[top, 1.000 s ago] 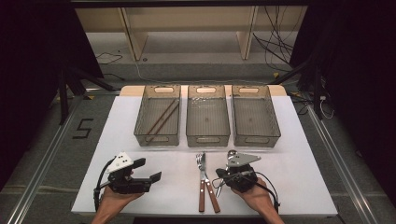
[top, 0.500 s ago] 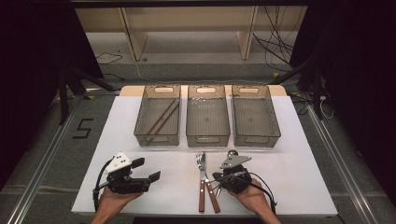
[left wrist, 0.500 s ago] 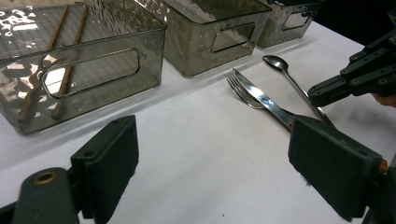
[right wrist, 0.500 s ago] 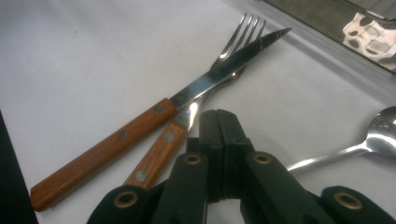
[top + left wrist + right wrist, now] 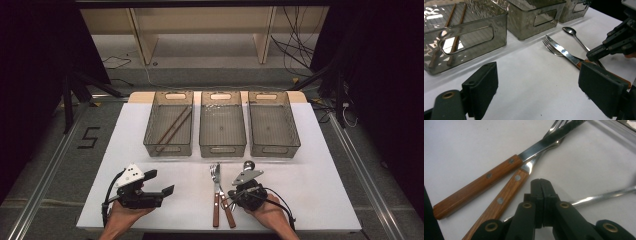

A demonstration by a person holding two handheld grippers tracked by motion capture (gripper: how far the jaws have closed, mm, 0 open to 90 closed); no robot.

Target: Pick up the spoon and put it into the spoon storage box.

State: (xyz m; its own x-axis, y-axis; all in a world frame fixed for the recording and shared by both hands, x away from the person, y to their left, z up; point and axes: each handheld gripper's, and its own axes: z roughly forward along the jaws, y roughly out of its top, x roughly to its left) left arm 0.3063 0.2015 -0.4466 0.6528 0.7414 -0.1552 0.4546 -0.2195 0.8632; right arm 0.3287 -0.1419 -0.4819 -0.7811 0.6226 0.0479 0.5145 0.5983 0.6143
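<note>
Seemingly only the left bin [image 5: 169, 125] holds chopsticks [image 5: 172, 127]; left claw [image 5: 167, 190] gapes, right claw [image 5: 540, 185] is pinched closed.

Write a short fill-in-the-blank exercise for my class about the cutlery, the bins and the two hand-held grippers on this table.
1. The chopsticks lie in the ____ of the three clear bins.
2. The knife lies crossed over the ____.
3. The jaws of the left hand-held gripper stand ____.
4. The right hand-held gripper has its jaws shut on the handle of the ____.

Missing words: left; fork; open; spoon
</note>
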